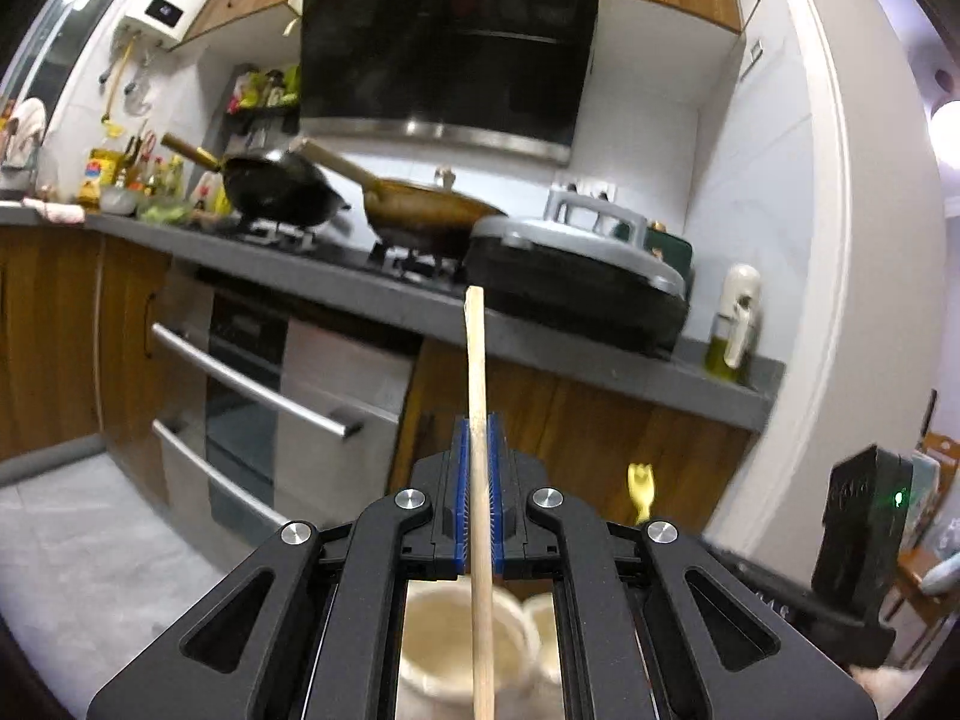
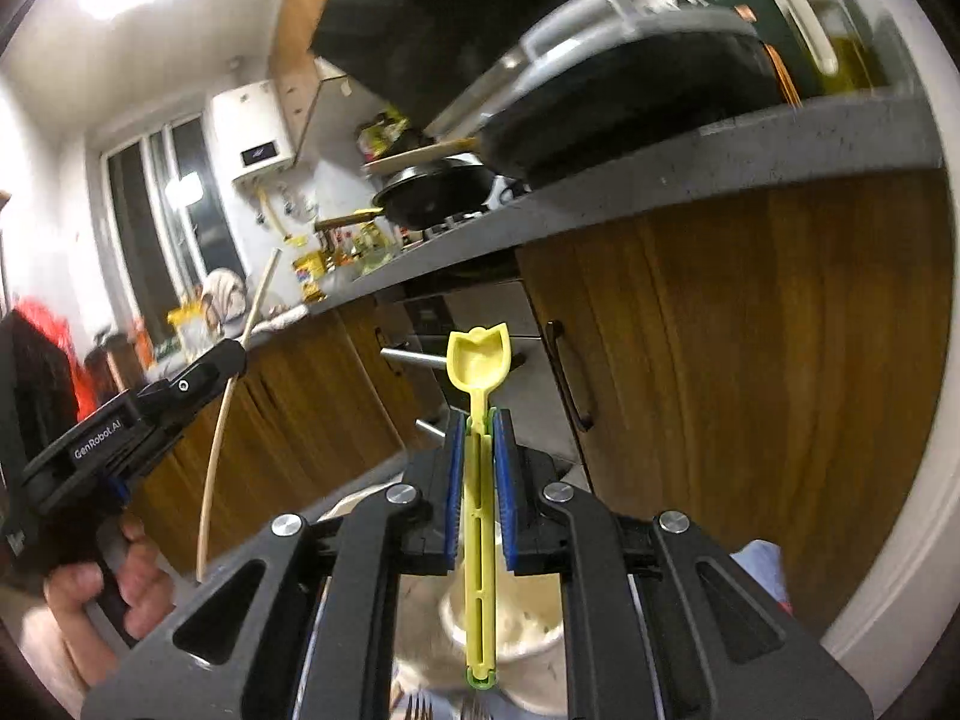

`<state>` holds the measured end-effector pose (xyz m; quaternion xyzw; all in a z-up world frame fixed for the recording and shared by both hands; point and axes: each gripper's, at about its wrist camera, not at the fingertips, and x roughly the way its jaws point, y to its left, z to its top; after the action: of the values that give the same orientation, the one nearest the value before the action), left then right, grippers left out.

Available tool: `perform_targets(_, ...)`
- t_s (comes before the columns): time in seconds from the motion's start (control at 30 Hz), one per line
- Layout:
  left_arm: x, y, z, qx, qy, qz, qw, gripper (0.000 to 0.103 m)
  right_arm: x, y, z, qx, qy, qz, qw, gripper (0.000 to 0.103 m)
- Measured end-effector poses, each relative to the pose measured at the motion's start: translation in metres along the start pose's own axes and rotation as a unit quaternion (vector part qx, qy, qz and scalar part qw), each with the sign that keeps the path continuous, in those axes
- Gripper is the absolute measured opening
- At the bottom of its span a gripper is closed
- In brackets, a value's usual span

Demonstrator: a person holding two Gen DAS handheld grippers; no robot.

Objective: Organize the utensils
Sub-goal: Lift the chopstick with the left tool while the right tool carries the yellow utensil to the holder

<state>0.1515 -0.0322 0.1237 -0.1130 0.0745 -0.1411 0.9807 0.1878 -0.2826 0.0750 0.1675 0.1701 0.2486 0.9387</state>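
The left gripper (image 1: 478, 450) is clamped on a wooden chopstick (image 1: 477, 396), its blue pads (image 1: 461, 480) pressed against both sides of the stick. The chopstick runs lengthwise between the fingers, its squared end jutting well past the fingertips and its other end passing back under the gripper body. Below and behind the fingers, between the black linkage arms, sit two cream ceramic holders (image 1: 456, 648) side by side, seen blurred. Off to the right of the fingers, the yellow head of a spoon shows beside the other gripper's black housing.

The right gripper (image 2: 480, 438) is closed on a yellow plastic spoon (image 2: 480, 480); its blue pads (image 2: 455, 480) squeeze the slotted handle. The notched bowl stands out just beyond the fingertips, and the handle's green-tipped end reaches back beneath the gripper. Behind and below these fingers lies a cream holder (image 2: 528, 630), blurred. To the left of the fingers, a hand (image 2: 108, 594) grips the left tool with the chopstick crossing it.

Beyond both sets of fingers stretch a grey countertop (image 1: 420, 306) with woks and an electric griddle (image 1: 576, 276), wooden cabinets (image 2: 750, 360) underneath.
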Motion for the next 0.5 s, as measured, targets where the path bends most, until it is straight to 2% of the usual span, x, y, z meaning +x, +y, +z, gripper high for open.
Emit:
perform_targets(0.2,0.041,0.004,-0.008,0.0,0.007,0.027,0.9996,0.006,0.027,-0.019,-0.005,0.024,-0.01,-0.028,0.999,0.01)
perform_targets(0.4,0.052,0.013,-0.023,0.009,0.014,0.054,0.9984,0.006,0.041,-0.019,-0.013,0.003,-0.019,-0.062,0.998,0.01)
perform_targets(0.5,0.05,0.012,-0.032,0.024,0.025,0.048,0.9982,0.006,0.039,-0.014,-0.023,-0.012,-0.009,-0.054,0.998,0.01)
